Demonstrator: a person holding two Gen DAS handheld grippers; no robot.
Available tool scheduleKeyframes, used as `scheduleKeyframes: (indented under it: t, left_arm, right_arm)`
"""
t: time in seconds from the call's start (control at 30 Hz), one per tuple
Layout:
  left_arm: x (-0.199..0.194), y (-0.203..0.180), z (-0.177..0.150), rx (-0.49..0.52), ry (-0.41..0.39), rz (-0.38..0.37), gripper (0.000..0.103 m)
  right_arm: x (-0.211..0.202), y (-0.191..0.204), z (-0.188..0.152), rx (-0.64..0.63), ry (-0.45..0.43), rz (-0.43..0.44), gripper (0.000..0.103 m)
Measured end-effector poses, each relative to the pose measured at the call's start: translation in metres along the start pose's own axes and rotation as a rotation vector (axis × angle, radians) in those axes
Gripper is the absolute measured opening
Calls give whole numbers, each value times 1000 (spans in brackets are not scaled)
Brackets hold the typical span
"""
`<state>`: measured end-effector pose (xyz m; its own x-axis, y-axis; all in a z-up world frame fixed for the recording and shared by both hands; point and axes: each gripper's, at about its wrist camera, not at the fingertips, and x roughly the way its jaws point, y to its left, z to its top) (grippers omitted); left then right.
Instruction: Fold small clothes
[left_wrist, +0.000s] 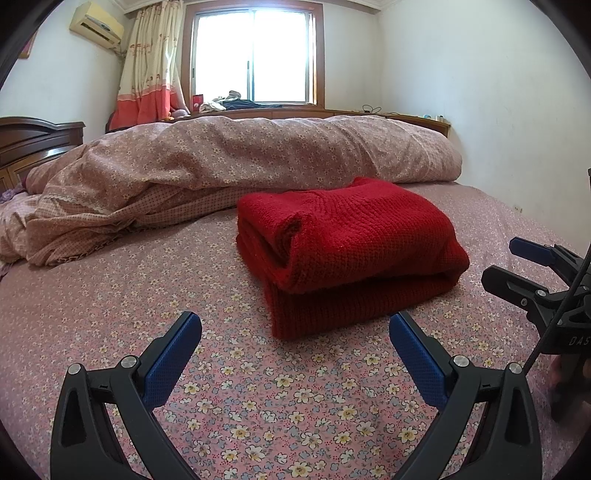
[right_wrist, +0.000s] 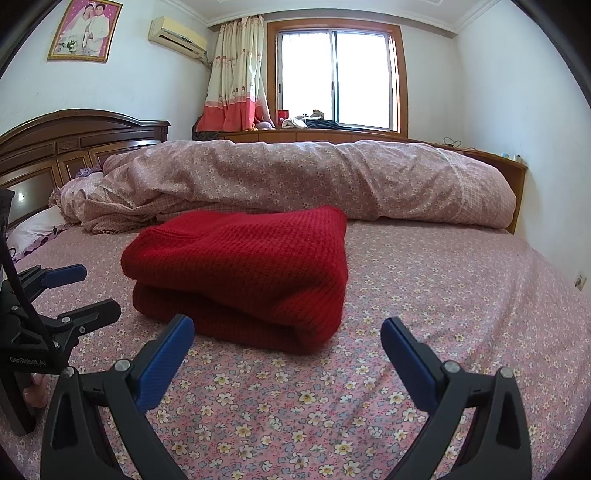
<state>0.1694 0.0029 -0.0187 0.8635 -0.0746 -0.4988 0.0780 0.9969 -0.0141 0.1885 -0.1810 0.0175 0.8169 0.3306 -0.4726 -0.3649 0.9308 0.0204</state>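
Folded red sweater (left_wrist: 347, 247) on floral bed (left_wrist: 110, 317), left hand-held gripper (left_wrist: 295, 328) spread apart and empty, right hand-held gripper (right_wrist: 287, 332) likewise apart, both just short of it

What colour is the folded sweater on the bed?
Solid red knit sweater; clearest in the left wrist view.

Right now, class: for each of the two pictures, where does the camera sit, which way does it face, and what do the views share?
Left wrist: on the left gripper, low over the bed sheet, facing the window; the right gripper shows at right.
Right wrist: on the right gripper, facing likewise; the left gripper shows at left.
Shared: folded red sweater, rolled quilt, both grippers open.
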Motion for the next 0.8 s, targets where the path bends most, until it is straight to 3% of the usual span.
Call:
scheduleKeyframes:
  t: [0.8]
  left_arm:
    - [1, 4, -1, -9, 9, 7, 99]
  right_arm:
    - [2, 0, -1, -7, 4, 4, 103]
